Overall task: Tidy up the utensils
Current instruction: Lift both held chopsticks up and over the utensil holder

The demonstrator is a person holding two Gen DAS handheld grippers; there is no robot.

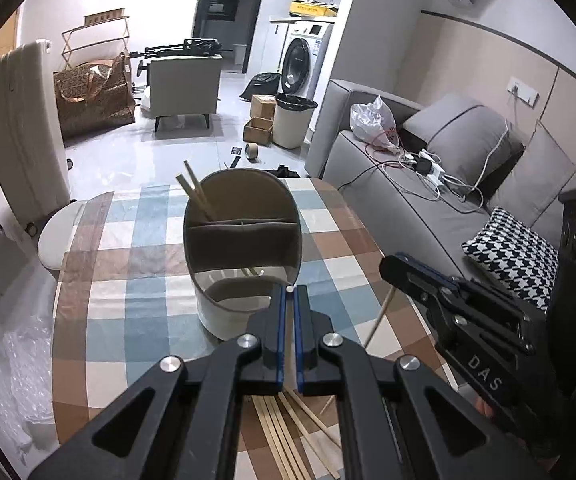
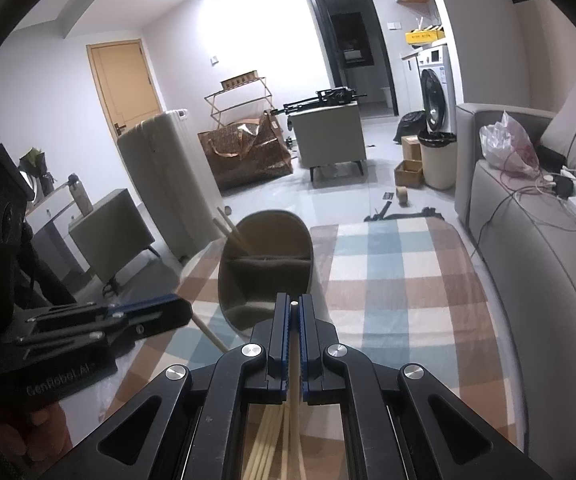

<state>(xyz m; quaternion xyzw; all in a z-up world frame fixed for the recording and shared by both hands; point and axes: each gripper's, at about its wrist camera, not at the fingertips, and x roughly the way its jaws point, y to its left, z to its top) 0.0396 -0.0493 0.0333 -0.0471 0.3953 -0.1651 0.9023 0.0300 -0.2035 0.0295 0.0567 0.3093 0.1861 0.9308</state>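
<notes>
An oval grey utensil holder [image 1: 244, 240] [image 2: 266, 268] with a divider stands on the checked tablecloth [image 1: 128, 280]. Two wooden chopsticks [image 1: 198, 194] [image 2: 232, 232] lean in its far left compartment. My left gripper [image 1: 289, 292] [image 2: 182, 311] is just short of the holder's near rim, shut on one chopstick [image 2: 208, 330] whose pale tip shows between the blue pads. My right gripper [image 2: 293, 301] [image 1: 387, 267] is shut on another chopstick [image 2: 295, 380] [image 1: 379, 316], to the right of the holder. Several loose chopsticks [image 1: 284, 432] [image 2: 272, 440] lie on the table beneath both grippers.
A grey sofa [image 1: 427, 200] with cables and a patterned cushion runs along the table's right side. A white chair [image 1: 54, 236] stands at the table's left edge, and bubble wrap [image 1: 12, 380] lies lower left. A pale suitcase [image 2: 168, 184] stands on the floor beyond.
</notes>
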